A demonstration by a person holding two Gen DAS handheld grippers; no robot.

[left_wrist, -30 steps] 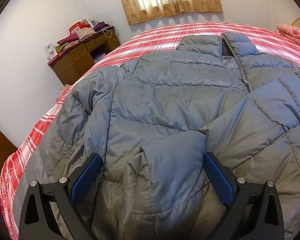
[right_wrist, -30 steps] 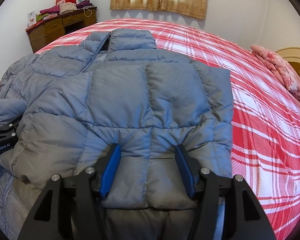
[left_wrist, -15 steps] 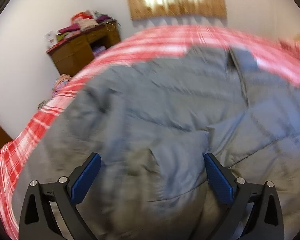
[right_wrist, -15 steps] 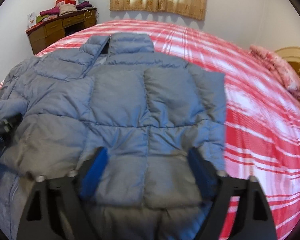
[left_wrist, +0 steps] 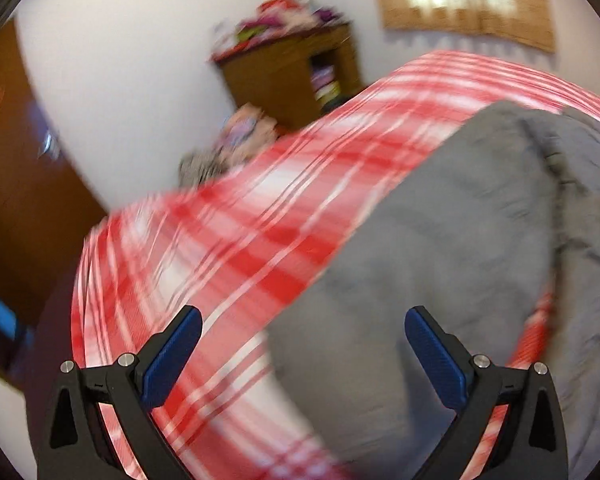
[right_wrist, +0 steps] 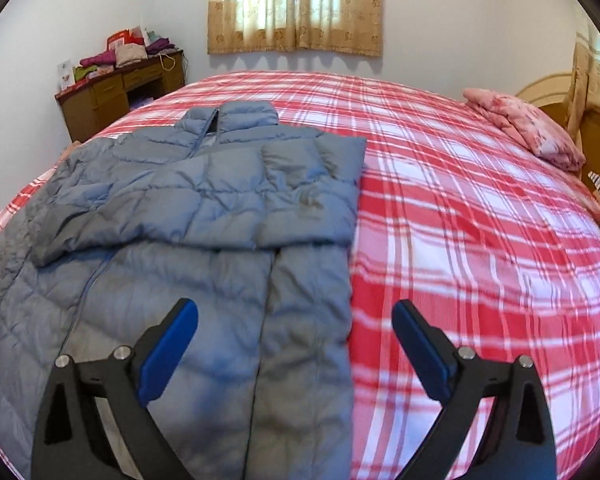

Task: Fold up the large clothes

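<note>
Grey jacket [right_wrist: 204, 216] lies flat on the red checked bedspread [right_wrist: 460, 216], one sleeve folded across its chest. Right gripper [right_wrist: 296, 344] and left gripper [left_wrist: 302, 354] hover above it, jaws wide, holding nothing.

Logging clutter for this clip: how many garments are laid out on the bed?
1: a grey puffer jacket spread on the left part of the plaid bed. The pink bundle at the far right could be clothing or bedding.
</note>
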